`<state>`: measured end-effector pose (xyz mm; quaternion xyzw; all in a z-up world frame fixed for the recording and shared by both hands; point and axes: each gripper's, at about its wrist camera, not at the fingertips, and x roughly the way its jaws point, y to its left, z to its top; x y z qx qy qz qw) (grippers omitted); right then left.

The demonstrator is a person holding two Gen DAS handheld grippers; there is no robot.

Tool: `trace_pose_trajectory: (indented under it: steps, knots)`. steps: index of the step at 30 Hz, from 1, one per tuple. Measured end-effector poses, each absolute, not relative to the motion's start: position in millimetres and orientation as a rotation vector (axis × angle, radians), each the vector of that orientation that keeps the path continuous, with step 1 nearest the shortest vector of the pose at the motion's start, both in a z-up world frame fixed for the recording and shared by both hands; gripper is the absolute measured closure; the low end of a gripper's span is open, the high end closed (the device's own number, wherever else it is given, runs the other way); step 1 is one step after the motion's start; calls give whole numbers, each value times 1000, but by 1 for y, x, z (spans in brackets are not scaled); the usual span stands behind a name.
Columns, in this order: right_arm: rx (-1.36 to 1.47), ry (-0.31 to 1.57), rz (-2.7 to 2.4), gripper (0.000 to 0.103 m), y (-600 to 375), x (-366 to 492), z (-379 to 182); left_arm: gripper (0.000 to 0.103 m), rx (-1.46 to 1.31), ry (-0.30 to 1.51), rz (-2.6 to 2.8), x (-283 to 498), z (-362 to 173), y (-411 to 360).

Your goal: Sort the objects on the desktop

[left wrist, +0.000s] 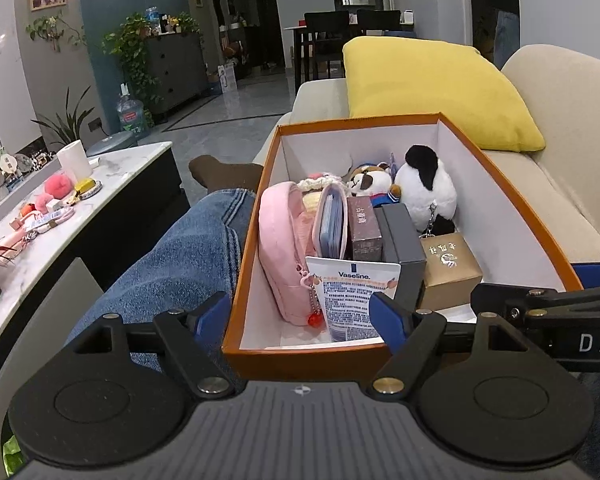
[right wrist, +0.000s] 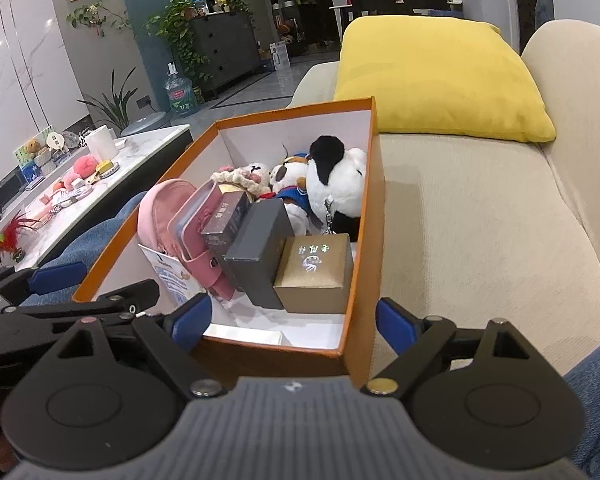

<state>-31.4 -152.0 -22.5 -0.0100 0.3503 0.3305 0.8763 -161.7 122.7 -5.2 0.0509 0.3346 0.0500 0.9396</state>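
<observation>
Sitting on the sofa (right wrist: pixel 480 216) beside the person's leg, the orange box (left wrist: pixel 512 196) is already taking most of the load: pink pouch (left wrist: pixel 278 232), panda toy (left wrist: pixel 424 184), dark box (left wrist: pixel 404 236), gold box (left wrist: pixel 450 270), lotion tube (left wrist: pixel 350 300). Both tongs, left (left wrist: pixel 300 316) and right (right wrist: pixel 294 318), are gaping wide and empty, bracketing the box's near corners. Small bits are lying unsorted on the table (left wrist: pixel 132 164): pink puffs, keychains, a paper roll. Judging it past halfway.

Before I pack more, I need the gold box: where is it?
In the orange box's near right corner, the gold box touches the dark grey box, with the panda plush behind.
</observation>
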Motion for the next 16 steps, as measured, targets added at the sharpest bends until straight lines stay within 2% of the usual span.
trace_pose_trajectory:
  steps: [16]
  knots:
    - [-24, 727, 687, 13, -151, -32, -22, 13, 97, 690, 104, -160, -6, 124]
